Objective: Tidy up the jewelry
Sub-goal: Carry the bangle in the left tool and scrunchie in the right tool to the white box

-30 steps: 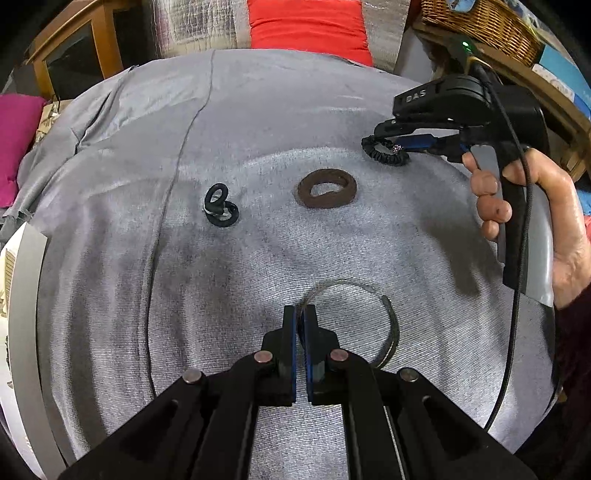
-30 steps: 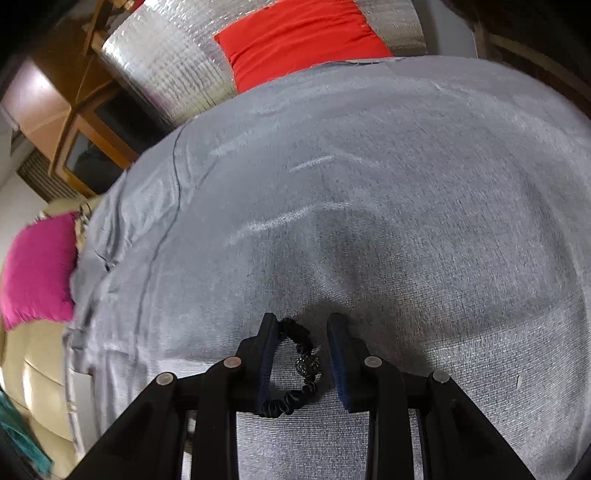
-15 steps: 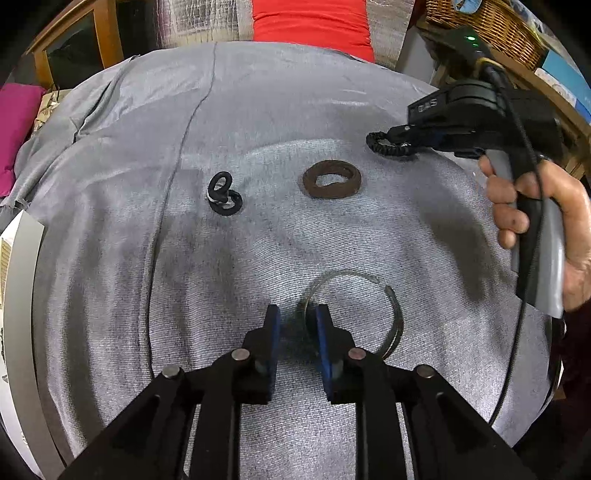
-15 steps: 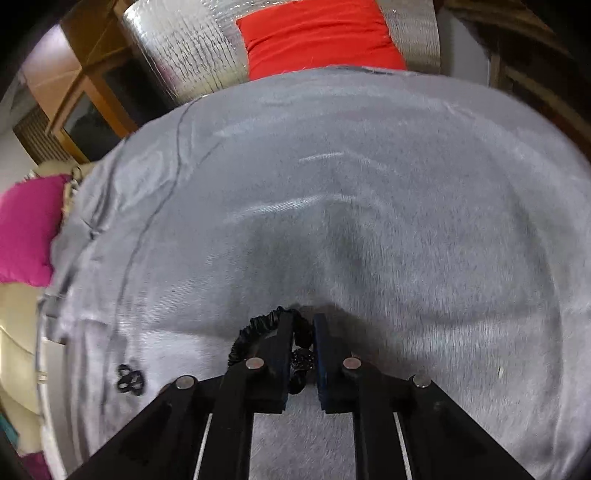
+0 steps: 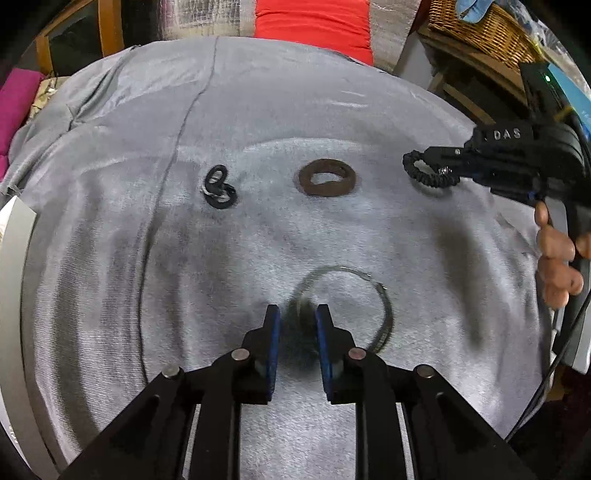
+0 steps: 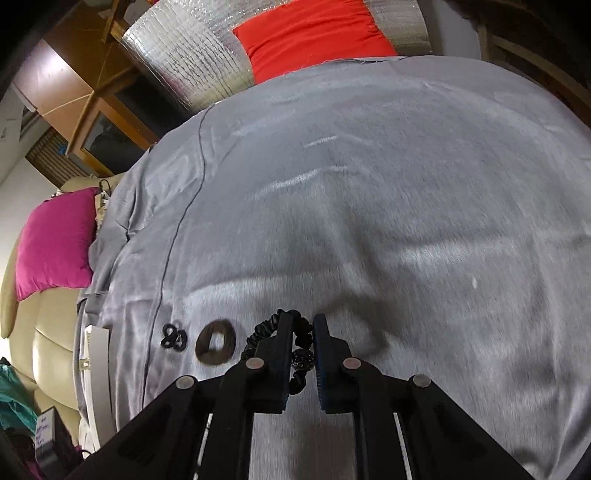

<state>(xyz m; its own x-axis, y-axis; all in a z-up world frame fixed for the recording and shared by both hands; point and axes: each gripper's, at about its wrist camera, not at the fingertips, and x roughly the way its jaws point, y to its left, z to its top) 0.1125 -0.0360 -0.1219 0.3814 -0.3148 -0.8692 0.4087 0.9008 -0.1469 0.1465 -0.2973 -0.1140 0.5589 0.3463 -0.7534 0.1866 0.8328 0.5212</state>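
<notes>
A thin silver bangle point(image 5: 382, 306) lies on the grey cloth point(image 5: 258, 110). Its left arc sits between the fingers of my left gripper point(image 5: 297, 314), which stands slightly open and does not press on it. My right gripper point(image 6: 301, 321) is shut on a black beaded bracelet point(image 6: 262, 332), which loops out to the left of the fingers. In the left wrist view the right gripper point(image 5: 439, 162) holds the bracelet point(image 5: 424, 175) just above the cloth at the right. A brown ring point(image 5: 327, 181) point(image 6: 215, 342) and two linked small black rings point(image 5: 219, 186) point(image 6: 173, 336) lie in a row to its left.
A person's hand point(image 5: 557, 266) grips the right tool's handle, with a cable hanging below. A red cushion point(image 5: 314, 26) and a wicker basket point(image 5: 480, 29) lie beyond the cloth's far edge. A pink cushion point(image 6: 55, 243) and a white board point(image 5: 14, 258) are at the left.
My left gripper's jaws have parted from the silver bangle. My right gripper has closed on the black bracelet and drawn back with it, so the brown and black rings now show in its view.
</notes>
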